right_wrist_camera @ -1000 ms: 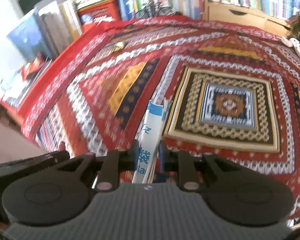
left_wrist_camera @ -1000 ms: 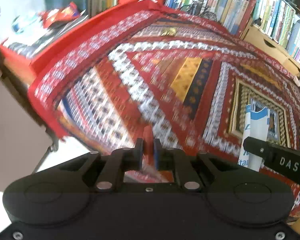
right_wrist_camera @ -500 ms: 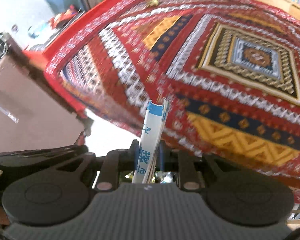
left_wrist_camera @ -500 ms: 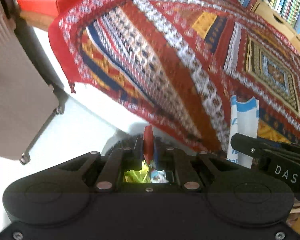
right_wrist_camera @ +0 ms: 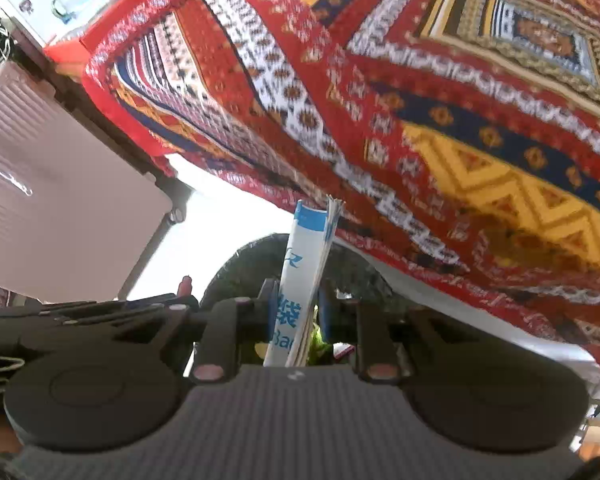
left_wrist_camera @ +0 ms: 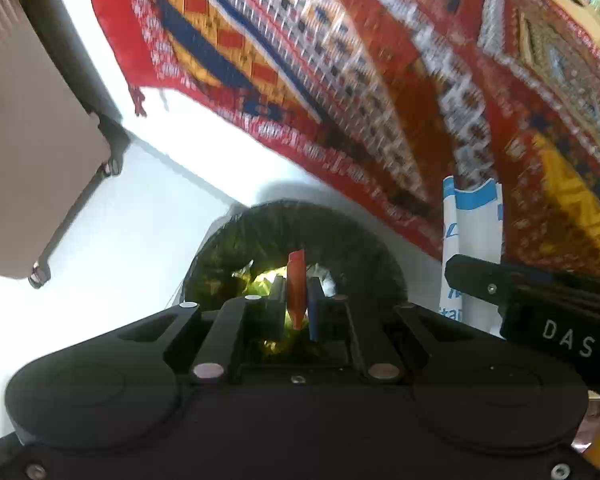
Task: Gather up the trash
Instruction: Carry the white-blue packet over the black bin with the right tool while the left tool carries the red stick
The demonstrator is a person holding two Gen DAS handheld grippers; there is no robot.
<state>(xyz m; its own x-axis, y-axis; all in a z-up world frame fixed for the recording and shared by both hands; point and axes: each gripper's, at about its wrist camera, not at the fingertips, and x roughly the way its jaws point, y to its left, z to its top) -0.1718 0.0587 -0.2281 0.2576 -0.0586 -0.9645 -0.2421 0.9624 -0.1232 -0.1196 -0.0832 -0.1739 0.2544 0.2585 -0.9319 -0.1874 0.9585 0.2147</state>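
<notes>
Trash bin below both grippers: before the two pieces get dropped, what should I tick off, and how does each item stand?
1. Left gripper shut on red scrap: ok.
2. Right gripper shut on white-and-blue packet: ok.
3. Red scrap over the opening of the black bin: ok.
4. Packet over the same opening: ok in the right wrist view.
5. Room left in the bin above the trash inside: cannot tell.
6. Packet clear of the patterned cloth: cannot tell.
</notes>
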